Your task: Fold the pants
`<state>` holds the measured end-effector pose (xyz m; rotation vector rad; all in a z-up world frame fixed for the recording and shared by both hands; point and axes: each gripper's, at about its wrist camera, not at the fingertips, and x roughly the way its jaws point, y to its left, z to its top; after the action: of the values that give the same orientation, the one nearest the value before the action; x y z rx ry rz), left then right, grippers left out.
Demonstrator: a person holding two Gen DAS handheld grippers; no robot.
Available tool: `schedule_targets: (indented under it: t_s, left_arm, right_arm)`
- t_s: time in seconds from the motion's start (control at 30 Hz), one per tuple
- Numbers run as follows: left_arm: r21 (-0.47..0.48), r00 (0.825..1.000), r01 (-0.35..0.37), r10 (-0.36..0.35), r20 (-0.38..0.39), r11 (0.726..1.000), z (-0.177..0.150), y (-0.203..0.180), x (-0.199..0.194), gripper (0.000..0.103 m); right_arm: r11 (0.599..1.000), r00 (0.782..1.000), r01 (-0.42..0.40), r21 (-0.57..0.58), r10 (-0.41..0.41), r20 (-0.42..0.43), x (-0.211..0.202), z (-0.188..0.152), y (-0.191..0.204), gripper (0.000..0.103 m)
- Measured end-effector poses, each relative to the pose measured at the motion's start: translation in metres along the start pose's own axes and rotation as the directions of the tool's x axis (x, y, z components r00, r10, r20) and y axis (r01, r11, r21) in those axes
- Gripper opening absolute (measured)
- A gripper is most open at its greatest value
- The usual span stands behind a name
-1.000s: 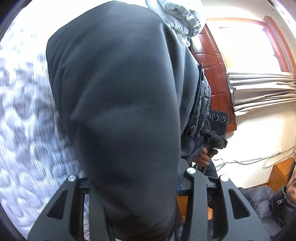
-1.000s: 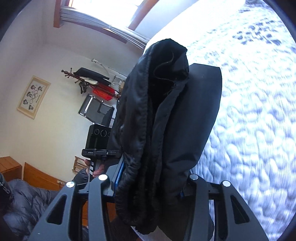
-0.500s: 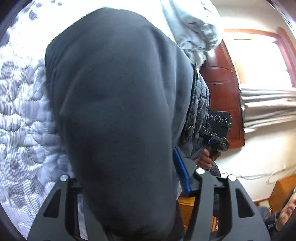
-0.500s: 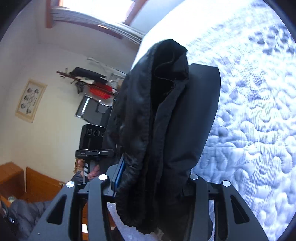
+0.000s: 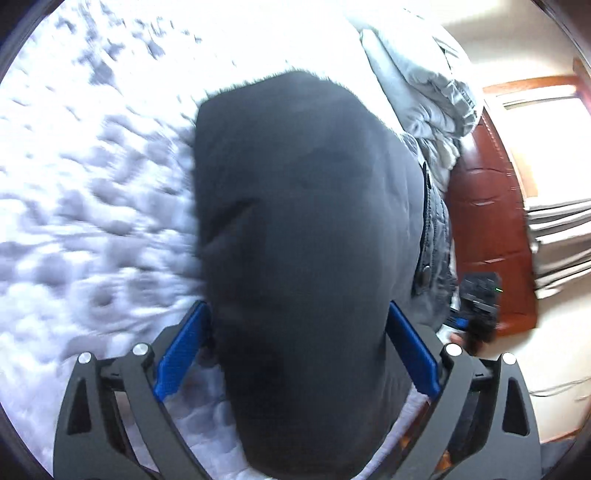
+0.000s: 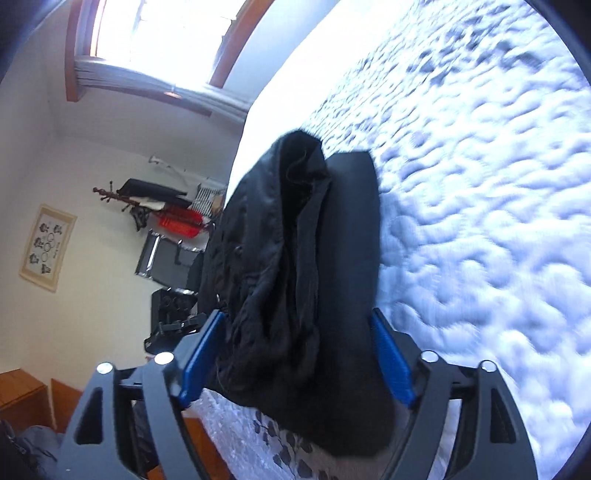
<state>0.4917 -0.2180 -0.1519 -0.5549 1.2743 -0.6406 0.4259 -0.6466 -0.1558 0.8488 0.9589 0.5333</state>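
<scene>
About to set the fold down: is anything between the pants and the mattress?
Nothing visible. The pants lie between the open fingers of both grippers, left and right, with only bare quilted mattress around them. Beneath the cloth is hidden.

A home bedroom: a white quilted mattress (image 6: pixel 480 184) fills the right, a folded grey duvet (image 5: pixel 417 77) lies at its far end, a dark red wooden headboard (image 5: pixel 487 236) stands beyond. Grey gathered curtains (image 6: pixel 155 88) hang at a wood-framed window (image 6: pixel 147 29); a framed picture (image 6: pixel 46 247) and a loaded wooden coat rack (image 6: pixel 122 199) line the cream wall.
</scene>
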Motion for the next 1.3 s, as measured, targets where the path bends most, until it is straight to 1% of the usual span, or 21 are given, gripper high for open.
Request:
schedule_targets:
  t_s: [0.07, 0.1, 0.13, 0.17, 0.2, 0.27, 0.3, 0.33, 0.37, 0.47, 0.53, 0.57, 0.6, 0.73, 0.8, 0.83, 0.9, 1.0, 1.13, 1.2, 1.3]
  left_arm:
    - [0.049, 0.991, -0.108, 0.104, 0.078, 0.993, -0.009, -0.012, -0.014, 0.095]
    - [0.073, 0.981, -0.161, 0.152, 0.119, 0.984, -0.014, -0.020, -0.020, 0.095]
    - [0.098, 0.960, -0.238, 0.218, 0.176, 0.966, -0.020, -0.028, -0.028, 0.095]
    - [0.118, 0.936, -0.304, 0.273, 0.222, 0.945, -0.027, -0.039, -0.033, 0.095]
    - [0.132, 0.919, -0.344, 0.304, 0.250, 0.930, -0.032, -0.046, -0.036, 0.095]
    - [0.155, 0.867, -0.447, 0.384, 0.316, 0.881, -0.043, -0.067, -0.042, 0.095]
    - [0.158, 0.849, -0.478, 0.407, 0.337, 0.864, -0.045, -0.073, -0.045, 0.095]
    - [0.170, 0.824, -0.512, 0.426, 0.373, 0.842, -0.053, -0.085, -0.049, 0.095]
    - [0.177, 0.815, -0.524, 0.429, 0.390, 0.833, -0.058, -0.090, -0.053, 0.095]
    - [0.191, 0.807, -0.536, 0.433, 0.402, 0.822, -0.070, -0.109, -0.059, 0.095]
    - [0.203, 0.813, -0.534, 0.433, 0.389, 0.821, -0.075, -0.123, -0.058, 0.095]
    - [0.202, 0.811, -0.537, 0.435, 0.391, 0.819, -0.081, -0.122, -0.061, 0.095]
    - [0.195, 0.799, -0.552, 0.448, 0.402, 0.810, -0.084, -0.126, -0.063, 0.095]
    - [0.182, 0.753, -0.615, 0.503, 0.425, 0.767, -0.104, -0.135, -0.065, 0.095]
    - [0.178, 0.747, -0.623, 0.511, 0.426, 0.762, -0.112, -0.138, -0.068, 0.095]
    - [0.175, 0.745, -0.624, 0.511, 0.430, 0.762, -0.115, -0.139, -0.070, 0.095]
    - [0.173, 0.744, -0.621, 0.506, 0.436, 0.765, -0.123, -0.144, -0.076, 0.095]
    - [0.171, 0.740, -0.624, 0.506, 0.444, 0.762, -0.130, -0.148, -0.084, 0.097]
    - [0.179, 0.728, -0.643, 0.522, 0.444, 0.745, -0.140, -0.152, -0.092, 0.097]
    - [0.184, 0.724, -0.649, 0.527, 0.445, 0.738, -0.144, -0.154, -0.096, 0.097]
    - [0.178, 0.728, -0.644, 0.526, 0.440, 0.744, -0.149, -0.156, -0.101, 0.097]
  right_arm:
    - [0.996, 0.996, 0.078, -0.036, -0.076, 0.054, -0.016, -0.009, 0.012, 0.086]
    - [0.992, 0.991, 0.114, -0.056, -0.109, 0.075, -0.022, -0.013, 0.017, 0.087]
    - [0.980, 0.980, 0.174, -0.095, -0.164, 0.112, -0.028, -0.019, 0.029, 0.087]
    - [0.972, 0.973, 0.206, -0.113, -0.191, 0.132, -0.033, -0.023, 0.033, 0.087]
    - [0.958, 0.959, 0.256, -0.132, -0.234, 0.160, -0.036, -0.029, 0.044, 0.088]
    - [0.937, 0.939, 0.314, -0.153, -0.284, 0.194, -0.039, -0.036, 0.059, 0.089]
    - [0.923, 0.925, 0.347, -0.168, -0.308, 0.221, -0.041, -0.042, 0.070, 0.089]
    - [0.912, 0.914, 0.372, -0.175, -0.327, 0.240, -0.043, -0.048, 0.074, 0.089]
    - [0.900, 0.902, 0.397, -0.182, -0.346, 0.257, -0.043, -0.052, 0.083, 0.090]
    - [0.876, 0.876, 0.445, -0.184, -0.383, 0.294, -0.043, -0.063, 0.100, 0.090]
    - [0.860, 0.860, 0.476, -0.185, -0.410, 0.305, -0.044, -0.070, 0.107, 0.090]
    - [0.849, 0.849, 0.494, -0.186, -0.425, 0.314, -0.044, -0.074, 0.111, 0.090]
    - [0.837, 0.837, 0.515, -0.185, -0.444, 0.320, -0.044, -0.078, 0.117, 0.090]
    - [0.812, 0.819, 0.549, -0.197, -0.475, 0.322, -0.043, -0.092, 0.127, 0.090]
    - [0.790, 0.800, 0.579, -0.204, -0.500, 0.333, -0.044, -0.100, 0.133, 0.090]
    - [0.783, 0.795, 0.585, -0.211, -0.504, 0.336, -0.044, -0.103, 0.136, 0.090]
    - [0.772, 0.790, 0.596, -0.223, -0.512, 0.337, -0.043, -0.111, 0.142, 0.090]
    - [0.766, 0.791, 0.596, -0.239, -0.509, 0.341, -0.042, -0.119, 0.152, 0.090]
    - [0.748, 0.784, 0.608, -0.265, -0.512, 0.352, -0.040, -0.127, 0.164, 0.090]
    - [0.750, 0.789, 0.602, -0.276, -0.503, 0.354, -0.041, -0.131, 0.170, 0.090]
    - [0.749, 0.790, 0.600, -0.281, -0.497, 0.359, -0.042, -0.136, 0.179, 0.090]
